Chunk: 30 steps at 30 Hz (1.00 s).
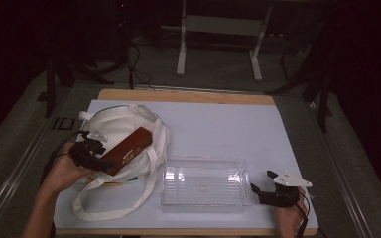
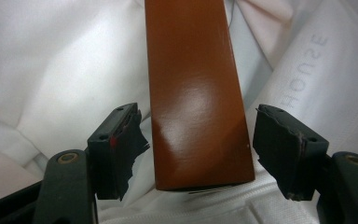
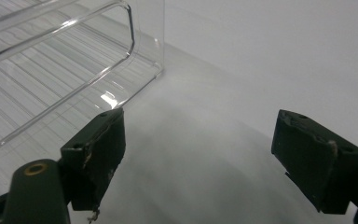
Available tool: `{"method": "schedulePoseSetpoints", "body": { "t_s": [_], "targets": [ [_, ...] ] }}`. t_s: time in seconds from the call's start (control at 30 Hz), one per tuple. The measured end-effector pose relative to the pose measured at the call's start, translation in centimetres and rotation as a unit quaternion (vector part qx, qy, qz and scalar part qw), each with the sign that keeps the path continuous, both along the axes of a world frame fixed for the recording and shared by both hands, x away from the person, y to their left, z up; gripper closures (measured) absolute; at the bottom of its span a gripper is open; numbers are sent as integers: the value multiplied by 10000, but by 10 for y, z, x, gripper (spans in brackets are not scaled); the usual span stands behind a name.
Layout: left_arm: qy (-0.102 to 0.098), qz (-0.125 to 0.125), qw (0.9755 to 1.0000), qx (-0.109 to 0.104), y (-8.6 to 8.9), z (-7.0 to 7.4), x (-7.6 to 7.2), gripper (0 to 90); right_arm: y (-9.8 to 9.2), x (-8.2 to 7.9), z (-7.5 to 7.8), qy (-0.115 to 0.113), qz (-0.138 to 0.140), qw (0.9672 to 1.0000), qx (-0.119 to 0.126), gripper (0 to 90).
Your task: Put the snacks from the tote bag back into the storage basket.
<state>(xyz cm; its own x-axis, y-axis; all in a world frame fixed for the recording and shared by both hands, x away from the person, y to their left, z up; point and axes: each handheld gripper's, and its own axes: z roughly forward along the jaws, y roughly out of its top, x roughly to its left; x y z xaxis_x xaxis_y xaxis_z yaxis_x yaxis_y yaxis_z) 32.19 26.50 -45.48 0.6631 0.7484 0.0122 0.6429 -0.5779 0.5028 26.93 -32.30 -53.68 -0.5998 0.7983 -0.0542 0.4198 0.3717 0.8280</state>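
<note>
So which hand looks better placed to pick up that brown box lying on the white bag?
The left. The left gripper is open with the brown box already between its jaws, on the white bag. The right gripper sits open on the far side of the clear tray, holding nothing.

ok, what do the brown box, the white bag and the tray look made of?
Brown box: probably glossy coated card, going by the soft highlight on its face. White bag: cloth, matte, with folds and a visible weave. Tray: clear hard plastic, see-through with ribs and glints.
</note>
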Motion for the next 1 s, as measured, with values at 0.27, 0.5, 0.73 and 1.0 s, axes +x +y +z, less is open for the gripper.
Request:
{"method": "schedulePoseSetpoints", "body": {
  "t_s": [0.27, 0.5, 0.73, 1.0],
  "targets": [
    [270, 30, 9996, 35, -1, -6, 7, 329, 0, 0, 0, 2, 1, 10000, 1, 174],
    [444, -55, 9989, 131, -6, -6, 12, 357, 0, 0, 0, 3, 1, 10000, 3, 174],
    [622, -59, 9978, 227, -8, -6, 16, 372, 0, 0, 0, 9, 6, 10000, -2, 174],
    [909, -117, 9949, 422, -12, -7, 24, 369, 0, 0, 0, 16, 14, 10000, -19, 174]
  ]
}}
